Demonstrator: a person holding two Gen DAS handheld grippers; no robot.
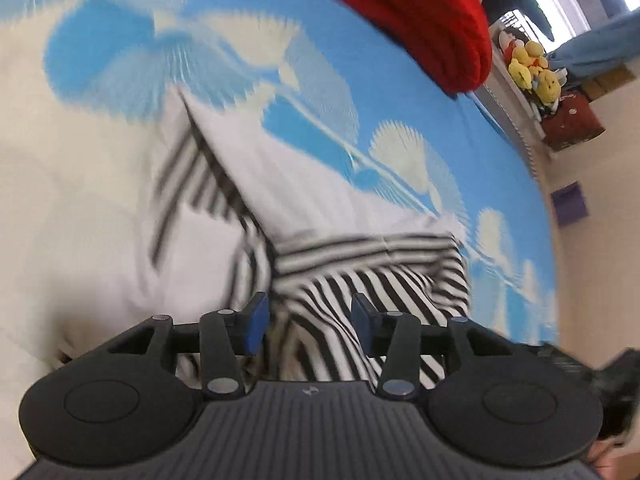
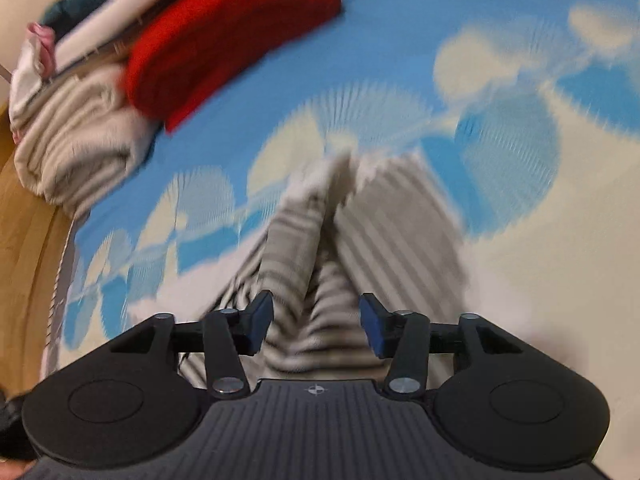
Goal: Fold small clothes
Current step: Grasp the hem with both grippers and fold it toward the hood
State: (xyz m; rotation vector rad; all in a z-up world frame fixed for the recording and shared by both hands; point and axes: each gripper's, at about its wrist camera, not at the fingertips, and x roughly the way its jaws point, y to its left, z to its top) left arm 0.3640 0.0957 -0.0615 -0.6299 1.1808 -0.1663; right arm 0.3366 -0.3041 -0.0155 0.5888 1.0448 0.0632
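Note:
A small black-and-white striped garment [image 1: 360, 276] lies crumpled on a blue bedsheet with white shell prints [image 1: 320, 92]. A white panel of it [image 1: 288, 184] spreads toward the far side. My left gripper [image 1: 310, 320] is open just above the striped cloth, with fabric showing between its blue pads. In the right wrist view the same striped garment [image 2: 320, 280] is blurred by motion. My right gripper [image 2: 316, 324] is open over it, jaws wide on either side of a raised fold.
A folded red knit [image 1: 420, 12] lies at the far side of the bed; it also shows in the right wrist view [image 2: 224, 36]. A beige striped folded blanket [image 2: 80, 136] and stacked clothes sit beside it. Yellow plush toys [image 1: 532, 68] stand on a shelf beyond the bed edge.

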